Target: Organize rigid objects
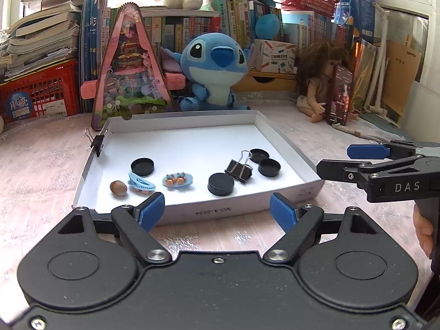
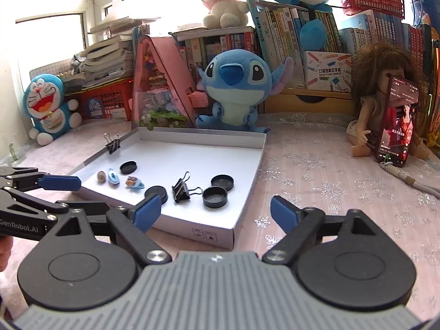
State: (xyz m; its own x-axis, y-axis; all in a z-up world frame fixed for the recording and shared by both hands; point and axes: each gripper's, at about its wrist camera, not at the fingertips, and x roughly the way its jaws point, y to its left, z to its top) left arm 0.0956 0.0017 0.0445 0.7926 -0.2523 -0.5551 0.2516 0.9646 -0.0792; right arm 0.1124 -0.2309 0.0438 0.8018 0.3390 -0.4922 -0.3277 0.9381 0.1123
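Windowsill Doraemon plush (image 2: 46, 107) appears only right-wrist.

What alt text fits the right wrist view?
The open, empty right gripper faces a shallow white box on a pink tablecloth, holding black caps, binder clips, hair clips and a nut. The left gripper shows at left.

Open tray (image 1: 286, 148), seemingly clear above

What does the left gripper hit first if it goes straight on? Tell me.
Probably the near wall of the white tray, which lies straight ahead of the open, empty left gripper. If it clears that wall, the black cap comes next. Depth is hard to judge through the fisheye.
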